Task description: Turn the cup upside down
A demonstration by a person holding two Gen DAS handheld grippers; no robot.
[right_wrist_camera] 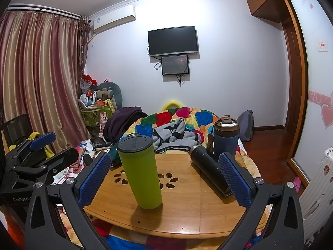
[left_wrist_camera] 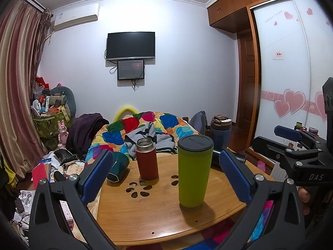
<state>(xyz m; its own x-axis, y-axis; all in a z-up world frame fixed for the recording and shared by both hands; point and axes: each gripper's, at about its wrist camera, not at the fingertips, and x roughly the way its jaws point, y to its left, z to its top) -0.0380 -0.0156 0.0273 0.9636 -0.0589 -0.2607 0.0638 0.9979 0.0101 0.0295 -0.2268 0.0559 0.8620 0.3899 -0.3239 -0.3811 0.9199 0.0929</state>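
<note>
A tall green cup (left_wrist_camera: 194, 171) with a dark lid stands upright on the round wooden table (left_wrist_camera: 158, 216); it also shows in the right wrist view (right_wrist_camera: 140, 171). My left gripper (left_wrist_camera: 166, 177) is open, its blue pads wide apart in front of the cup, not touching it. My right gripper (right_wrist_camera: 164, 179) is open too, facing the cup from the near side; it shows in the left wrist view (left_wrist_camera: 291, 137) at the right, off the table. The left gripper appears in the right wrist view (right_wrist_camera: 41, 143) at the left.
A red flask (left_wrist_camera: 146, 159) stands upright left of the green cup. A dark teal cup (left_wrist_camera: 118, 167) lies on its side at the left. A black bottle (right_wrist_camera: 210, 170) lies on the table at the right. A blue tumbler (right_wrist_camera: 225, 137) stands behind it. A colourful quilt (left_wrist_camera: 145, 129) lies beyond the table.
</note>
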